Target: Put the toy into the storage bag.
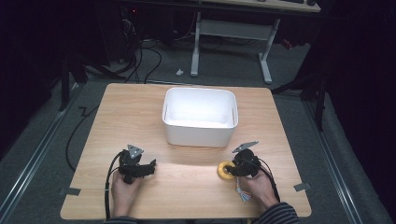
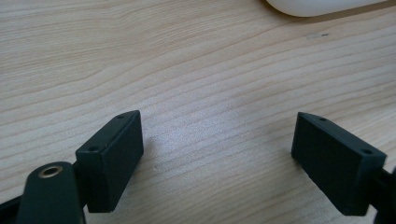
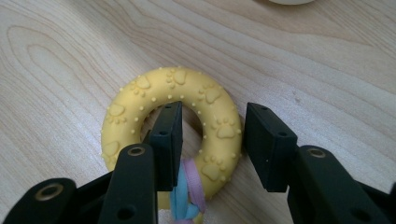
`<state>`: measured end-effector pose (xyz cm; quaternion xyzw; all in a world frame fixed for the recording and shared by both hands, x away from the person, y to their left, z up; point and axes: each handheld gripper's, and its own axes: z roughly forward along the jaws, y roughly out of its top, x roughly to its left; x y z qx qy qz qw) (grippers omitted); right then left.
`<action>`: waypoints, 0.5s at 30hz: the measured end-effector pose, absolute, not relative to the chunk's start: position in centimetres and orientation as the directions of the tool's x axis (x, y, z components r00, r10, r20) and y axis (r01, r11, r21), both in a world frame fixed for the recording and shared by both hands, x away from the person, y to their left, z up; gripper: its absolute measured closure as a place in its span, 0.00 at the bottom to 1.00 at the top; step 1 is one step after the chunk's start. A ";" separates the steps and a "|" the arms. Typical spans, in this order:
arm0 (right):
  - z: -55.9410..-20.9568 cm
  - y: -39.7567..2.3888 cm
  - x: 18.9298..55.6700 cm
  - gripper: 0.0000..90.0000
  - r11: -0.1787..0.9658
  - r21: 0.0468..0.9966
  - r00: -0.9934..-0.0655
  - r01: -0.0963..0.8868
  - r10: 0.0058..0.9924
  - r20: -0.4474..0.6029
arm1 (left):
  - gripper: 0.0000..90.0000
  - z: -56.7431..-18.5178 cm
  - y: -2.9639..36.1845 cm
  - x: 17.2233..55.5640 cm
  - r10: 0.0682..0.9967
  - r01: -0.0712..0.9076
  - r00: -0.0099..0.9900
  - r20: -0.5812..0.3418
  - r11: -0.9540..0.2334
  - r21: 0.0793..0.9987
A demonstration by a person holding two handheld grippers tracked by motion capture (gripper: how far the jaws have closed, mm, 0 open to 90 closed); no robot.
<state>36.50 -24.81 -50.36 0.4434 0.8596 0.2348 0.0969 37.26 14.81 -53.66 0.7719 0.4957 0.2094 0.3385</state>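
Nearest, at the table's front edge: two hands, each with a black two-jaw gripper. Right gripper (image 3: 212,140) straddles one side of a yellow ring toy (image 3: 173,135). One jaw sits inside the ring's hole, the other outside its outer edge. A thin gap remains on the outer side, so the pads do not look pressed on yet; jaws part-closed around the ring, not pinching. Ring lies flat on the tabletop (image 3: 70,60), near the front right in the high view (image 1: 226,170), just short of the bin.

Left gripper (image 2: 217,158) has its jaws spread wide over bare wood, nothing between them. Idle, by the look of it.

Progress, as judged: early. Grasp is set up but not made. Left to do: close on the ring, lift, carry forward, release into the bin, if that is where it goes.

Materials. Ring is soft-looking rubber, matte yellow, embossed paw prints and small raised dots. Blue and pink fabric strips (image 3: 189,196) are tied through it on the near side. Jaws are hard black blocks, flat faces, screw holes at the corners. Tabletop is pale wood-grain laminate, smooth.

Farther back, mid-table: white plastic bin (image 1: 200,133), rectangular, rounded corners, smooth walls, nothing seen inside.
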 end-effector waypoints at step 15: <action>-50.3 -24.8 36.3 0.73 0.504 0.490 -0.591 0.711 0.806 0.028 | 0.19 -53.7 14.8 37.3 0.907 0.624 0.421 -0.012 -0.280 0.730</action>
